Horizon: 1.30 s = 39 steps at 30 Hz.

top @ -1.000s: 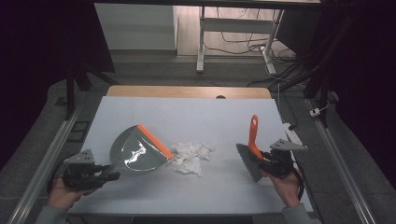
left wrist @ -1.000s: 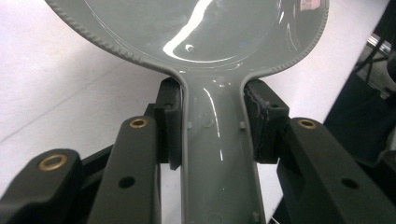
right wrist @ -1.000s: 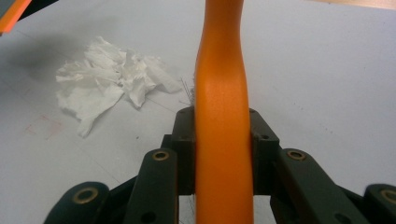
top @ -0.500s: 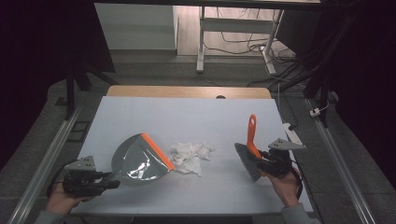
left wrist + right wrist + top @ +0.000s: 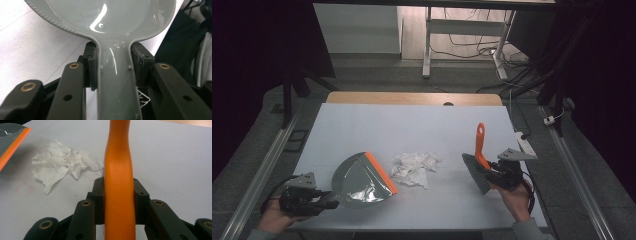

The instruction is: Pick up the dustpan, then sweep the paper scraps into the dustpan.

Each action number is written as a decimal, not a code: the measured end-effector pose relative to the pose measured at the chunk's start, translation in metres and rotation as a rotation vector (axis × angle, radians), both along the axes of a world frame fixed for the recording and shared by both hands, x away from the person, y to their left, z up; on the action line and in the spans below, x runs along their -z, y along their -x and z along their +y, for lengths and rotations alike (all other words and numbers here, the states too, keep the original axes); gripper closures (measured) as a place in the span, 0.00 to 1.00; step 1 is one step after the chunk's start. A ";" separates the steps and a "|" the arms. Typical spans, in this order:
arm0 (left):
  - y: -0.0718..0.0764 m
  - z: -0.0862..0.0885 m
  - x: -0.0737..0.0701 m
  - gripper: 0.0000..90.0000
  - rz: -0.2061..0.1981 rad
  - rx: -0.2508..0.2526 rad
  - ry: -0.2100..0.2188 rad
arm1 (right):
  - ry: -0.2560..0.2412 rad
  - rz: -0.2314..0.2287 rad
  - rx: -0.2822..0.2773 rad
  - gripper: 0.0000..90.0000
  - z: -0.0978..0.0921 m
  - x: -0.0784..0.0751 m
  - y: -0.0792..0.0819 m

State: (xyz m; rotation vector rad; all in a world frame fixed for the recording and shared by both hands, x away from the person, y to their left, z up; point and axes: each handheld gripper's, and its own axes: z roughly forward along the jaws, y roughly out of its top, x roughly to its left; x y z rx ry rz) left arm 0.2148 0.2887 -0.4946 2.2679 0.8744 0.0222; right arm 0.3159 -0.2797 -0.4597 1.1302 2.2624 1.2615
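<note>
My left gripper (image 5: 323,198) at the table's front left is shut on the handle of a grey dustpan (image 5: 358,179) with an orange lip; in the left gripper view the handle (image 5: 115,75) sits clamped between both jaws. Its orange lip faces a crumpled white paper wad (image 5: 414,168) in the middle of the table. At the right, my right gripper (image 5: 492,171) is shut on the orange handle of a small brush (image 5: 478,165) with grey bristles. In the right gripper view the handle (image 5: 119,182) runs up between the jaws, with the paper wad (image 5: 61,163) to its left.
The white table top (image 5: 412,130) has a wooden strip at its far edge. Metal rails run along both sides of the table. A white label (image 5: 524,143) lies near the right edge. Desk legs and cables stand on the floor beyond.
The left gripper has drawn the dustpan back and down toward the front left, lowering it flatter on the table. The right gripper with the brush has barely moved.
</note>
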 end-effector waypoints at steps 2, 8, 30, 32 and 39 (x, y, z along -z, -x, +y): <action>-0.001 -0.002 0.001 0.68 0.000 0.004 -0.018 | -0.001 -0.002 0.000 0.78 0.000 0.000 0.000; -0.004 -0.007 0.006 0.68 0.010 0.013 -0.044 | -0.001 -0.001 0.002 0.78 0.002 0.000 -0.001; -0.010 -0.018 0.011 0.68 0.029 0.041 -0.075 | 0.004 -0.014 0.012 0.78 0.028 -0.008 -0.027; -0.010 -0.019 0.011 0.68 0.029 0.044 -0.076 | 0.001 -0.012 0.009 0.78 0.032 -0.008 -0.030; -0.011 -0.020 0.011 0.68 0.028 0.048 -0.077 | -0.006 0.007 0.009 0.78 0.042 -0.006 -0.040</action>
